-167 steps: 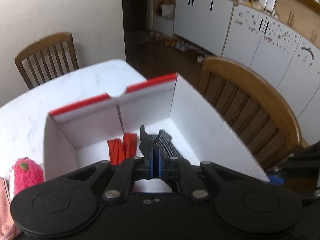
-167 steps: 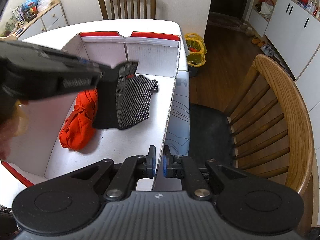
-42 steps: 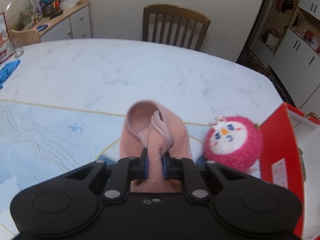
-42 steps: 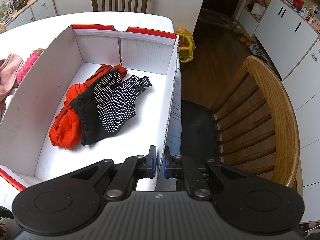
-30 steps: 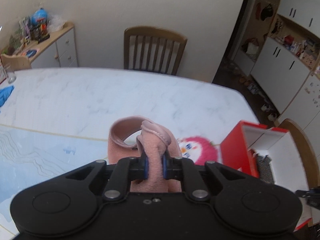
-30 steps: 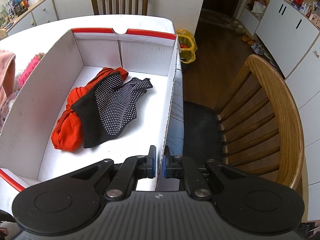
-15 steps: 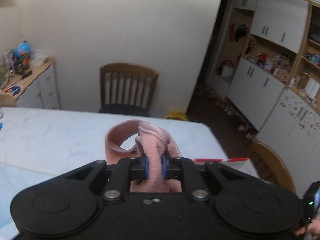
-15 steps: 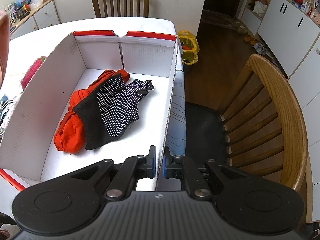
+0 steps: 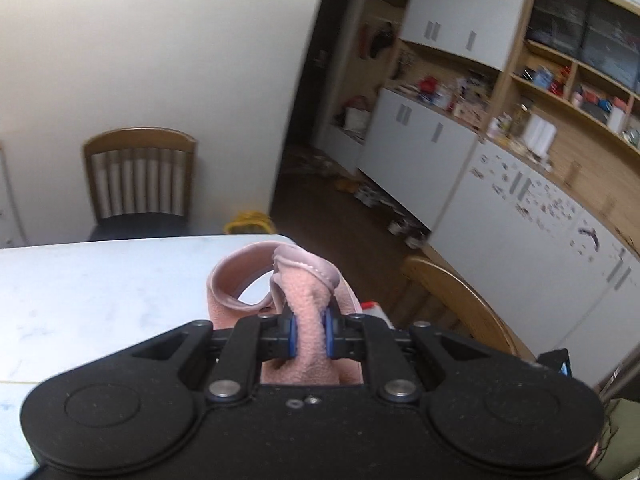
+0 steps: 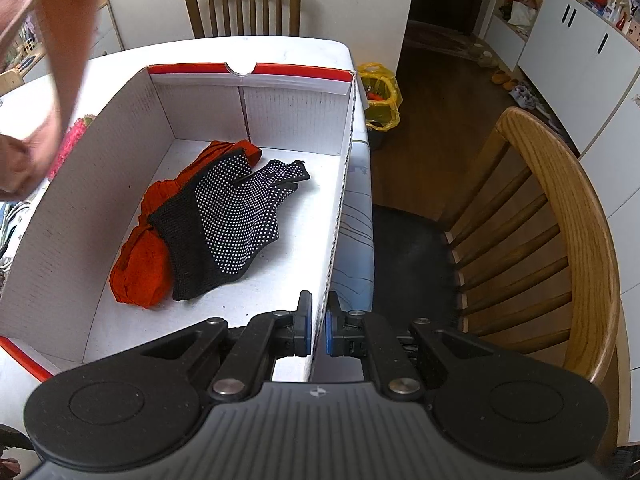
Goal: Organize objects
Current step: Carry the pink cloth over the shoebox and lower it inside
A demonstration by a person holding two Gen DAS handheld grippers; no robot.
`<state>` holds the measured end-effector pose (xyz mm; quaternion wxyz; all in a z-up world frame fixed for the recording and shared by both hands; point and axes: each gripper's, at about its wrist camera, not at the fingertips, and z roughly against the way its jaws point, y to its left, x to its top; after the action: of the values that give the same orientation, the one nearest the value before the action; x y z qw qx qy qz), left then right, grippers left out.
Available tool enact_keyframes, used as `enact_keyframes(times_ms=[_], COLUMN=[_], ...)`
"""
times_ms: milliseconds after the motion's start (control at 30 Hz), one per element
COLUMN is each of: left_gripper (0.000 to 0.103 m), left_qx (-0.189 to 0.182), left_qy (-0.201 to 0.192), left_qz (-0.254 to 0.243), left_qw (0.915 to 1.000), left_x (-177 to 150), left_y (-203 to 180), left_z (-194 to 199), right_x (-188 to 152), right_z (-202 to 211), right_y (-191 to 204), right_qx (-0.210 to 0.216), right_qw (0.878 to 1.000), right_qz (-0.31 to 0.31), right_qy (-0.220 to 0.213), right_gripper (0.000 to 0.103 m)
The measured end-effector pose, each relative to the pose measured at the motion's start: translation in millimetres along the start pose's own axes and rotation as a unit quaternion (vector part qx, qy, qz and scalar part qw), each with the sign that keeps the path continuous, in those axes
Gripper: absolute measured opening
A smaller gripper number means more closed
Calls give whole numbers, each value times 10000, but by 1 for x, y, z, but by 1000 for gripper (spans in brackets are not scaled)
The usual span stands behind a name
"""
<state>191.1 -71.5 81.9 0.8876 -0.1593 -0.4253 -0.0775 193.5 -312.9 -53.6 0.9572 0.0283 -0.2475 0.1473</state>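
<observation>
Up high, pink fleece cloth (image 9: 306, 322) pinched tight in left gripper (image 9: 308, 336) fingers, above marble table (image 9: 100, 292). Right gripper (image 10: 316, 330) clamped on box (image 10: 340, 208) side wall; plenty of bare floor beside black dotted glove (image 10: 236, 224), orange cloth (image 10: 140, 256). Wooden chair (image 10: 560, 248) alongside.

- the pink fleece cloth (image 9: 310, 320) is showing a soft salmon pink with a smoother pink hem, between blue pads (image 9: 293, 336) on the black left gripper (image 9: 310, 338).
- the box (image 10: 336, 216) is showing white corrugated walls and a red rim.
- inside the box, the black glove (image 10: 228, 224) is showing rows of small white dots.
- beside and partly under that glove, the orange cloth (image 10: 140, 256) is glowing bright orange-red.
- the right gripper (image 10: 316, 324) is showing black with blue pads.
- left of the box, a fuzzy toy (image 10: 70, 142) is showing hot pink.
- beyond the box, a bag (image 10: 380, 96) is showing yellow.
- the table (image 9: 100, 280) is showing white marbling.
</observation>
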Motion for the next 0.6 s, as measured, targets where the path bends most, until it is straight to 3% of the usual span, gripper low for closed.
enact_keyframes(times_ms=[300,600], left_gripper=[10,10], left_qx=[-326,-579], left_qy=[471,797], left_qz=[-165,-95], left_qw=[9982,9951], left_x=[-18,-38], left_y=[-44,-55], left_z=[-61,-109], right_x=[-1,-1], right_z=[0,0], right_y=[-3,-5], right_qx=[60,105], right_qw=[10000,9999], right_qz=[-32,-77], right_qy=[-23,-30], right_gripper=[6,6])
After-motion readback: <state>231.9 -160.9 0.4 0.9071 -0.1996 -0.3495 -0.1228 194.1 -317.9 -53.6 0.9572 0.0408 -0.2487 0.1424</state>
